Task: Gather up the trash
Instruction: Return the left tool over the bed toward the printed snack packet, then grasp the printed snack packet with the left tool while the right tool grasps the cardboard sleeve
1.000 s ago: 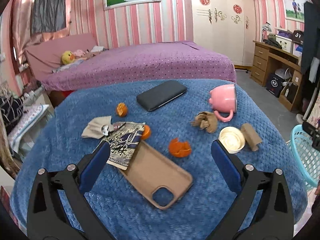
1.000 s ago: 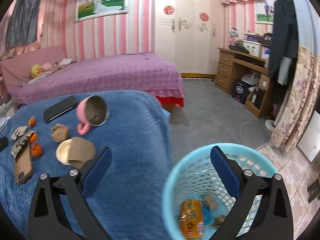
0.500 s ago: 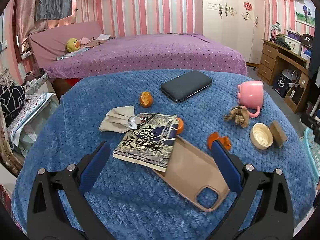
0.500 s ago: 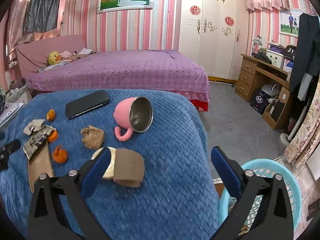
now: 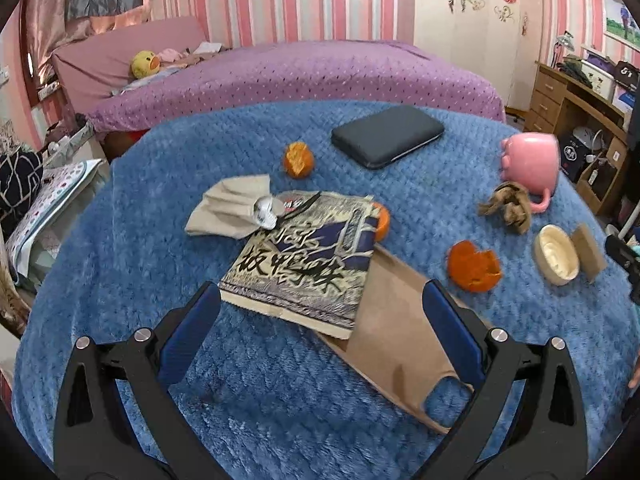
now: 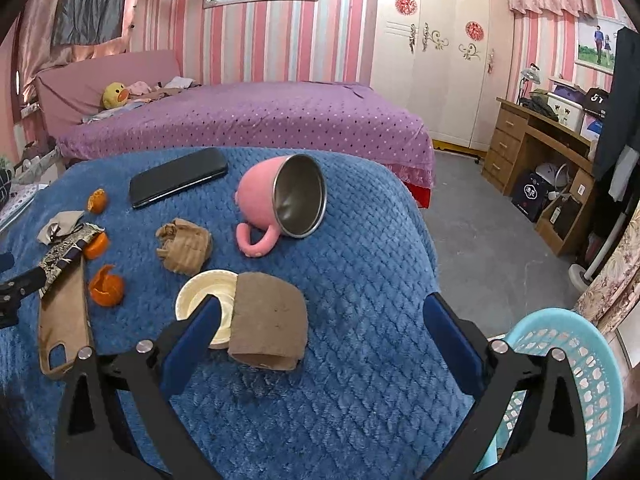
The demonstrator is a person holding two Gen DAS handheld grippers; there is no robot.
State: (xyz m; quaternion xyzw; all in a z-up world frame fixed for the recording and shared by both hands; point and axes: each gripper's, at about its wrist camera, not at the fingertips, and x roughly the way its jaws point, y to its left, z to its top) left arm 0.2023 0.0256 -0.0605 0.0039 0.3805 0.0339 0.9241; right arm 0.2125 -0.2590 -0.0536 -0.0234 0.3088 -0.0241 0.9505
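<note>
On fluffy blanket (image 6: 360,280), curled peel (image 6: 106,286).

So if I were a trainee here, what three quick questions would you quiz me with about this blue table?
1. True or false: the pink mug stands upright.
2. What lies partly on top of the tan phone case? A) the black phone B) the printed packet C) the paper cup
3. Fill in: the light blue basket is on the ____ beside the table, not on the blue cloth.

Key
1. False: it lies on its side, its steel mouth facing the right wrist camera.
2. B: the printed packet covers the case's far end.
3. Floor. Both the left gripper and the right gripper are open and empty.
</note>
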